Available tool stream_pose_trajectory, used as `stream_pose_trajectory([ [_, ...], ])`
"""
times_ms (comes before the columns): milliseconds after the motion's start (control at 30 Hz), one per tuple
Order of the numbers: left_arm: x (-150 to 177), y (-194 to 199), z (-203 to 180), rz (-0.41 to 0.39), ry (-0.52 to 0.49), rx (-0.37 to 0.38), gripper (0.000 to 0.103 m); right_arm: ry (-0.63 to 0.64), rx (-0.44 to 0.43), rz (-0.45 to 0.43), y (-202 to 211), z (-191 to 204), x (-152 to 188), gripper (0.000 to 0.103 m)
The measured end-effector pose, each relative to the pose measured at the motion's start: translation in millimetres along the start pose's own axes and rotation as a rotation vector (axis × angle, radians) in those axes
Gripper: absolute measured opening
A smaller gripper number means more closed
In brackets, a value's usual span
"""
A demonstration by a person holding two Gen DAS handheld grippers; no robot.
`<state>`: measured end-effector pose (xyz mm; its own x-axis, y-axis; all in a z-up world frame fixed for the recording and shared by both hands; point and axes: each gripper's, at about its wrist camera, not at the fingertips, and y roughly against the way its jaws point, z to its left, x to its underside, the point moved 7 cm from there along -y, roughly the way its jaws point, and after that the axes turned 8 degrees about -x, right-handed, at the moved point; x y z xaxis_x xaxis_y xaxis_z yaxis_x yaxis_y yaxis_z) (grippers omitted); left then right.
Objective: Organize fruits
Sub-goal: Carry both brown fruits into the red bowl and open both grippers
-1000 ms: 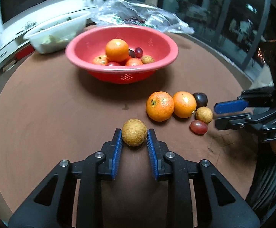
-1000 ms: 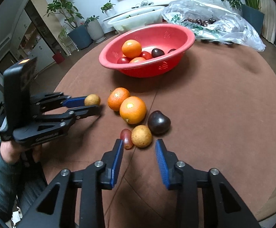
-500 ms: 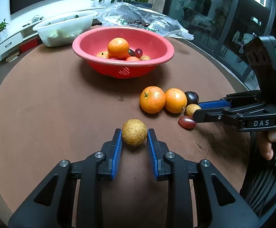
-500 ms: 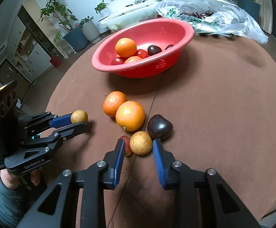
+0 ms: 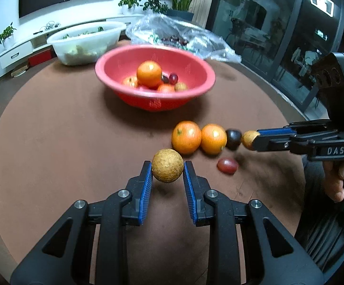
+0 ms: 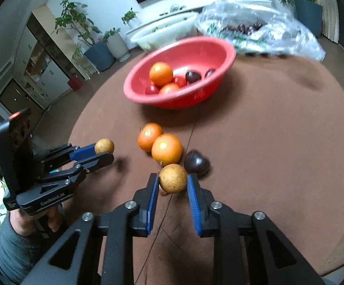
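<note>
My left gripper (image 5: 167, 169) is shut on a tan round longan (image 5: 167, 168) and holds it above the brown table; it also shows in the right wrist view (image 6: 104, 146). My right gripper (image 6: 172, 179) is shut on a second tan longan (image 6: 172, 178), lifted off the table; it shows in the left wrist view (image 5: 250, 139). On the table lie two oranges (image 5: 186, 137) (image 5: 213, 139), a dark plum (image 5: 233, 138) and a red grape tomato (image 5: 227, 165). The red bowl (image 5: 115, 58) at the back holds an orange and several small fruits.
A white plastic tub (image 5: 84, 42) and a clear plastic bag (image 5: 179, 35) with dark fruit stand behind the bowl. The round table's edge (image 5: 274, 95) curves along the right. Potted plants and cabinets stand beyond the table.
My right gripper closed on the tan longan beside the plum and lifted it off the table. My left gripper rose slightly with its longan.
</note>
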<state>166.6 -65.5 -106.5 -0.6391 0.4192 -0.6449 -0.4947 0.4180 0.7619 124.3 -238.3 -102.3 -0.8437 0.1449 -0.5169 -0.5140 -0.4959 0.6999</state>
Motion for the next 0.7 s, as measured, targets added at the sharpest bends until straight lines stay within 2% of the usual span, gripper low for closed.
stream_pose_trajectory([
  [200,-51.2,13.9,1.5,-0.071,-0.003,-0.021,0.025,0.017,0.015,-0.085,32.7,-4.7,-43.8,0.027],
  [333,-93.7,6.9,8.5,-0.092,0.008,-0.047,0.025,0.076,0.026,-0.12,35.6,4.9,-90.4,0.027],
  [433,-122.9,-10.8,16.3,-0.087,0.019,-0.073,0.025,0.087,0.031,-0.103,19.1,5.4,-118.1,0.027],
  [533,-141.5,-36.4,22.4,-0.056,0.01,-0.107,0.025,0.12,0.073,-0.055,-10.5,2.1,-137.5,0.027],
  [700,-149.4,-73.5,36.4,-0.006,0.012,-0.133,0.025,0.149,0.139,0.011,-47.1,-11.2,-144.0,0.027],
])
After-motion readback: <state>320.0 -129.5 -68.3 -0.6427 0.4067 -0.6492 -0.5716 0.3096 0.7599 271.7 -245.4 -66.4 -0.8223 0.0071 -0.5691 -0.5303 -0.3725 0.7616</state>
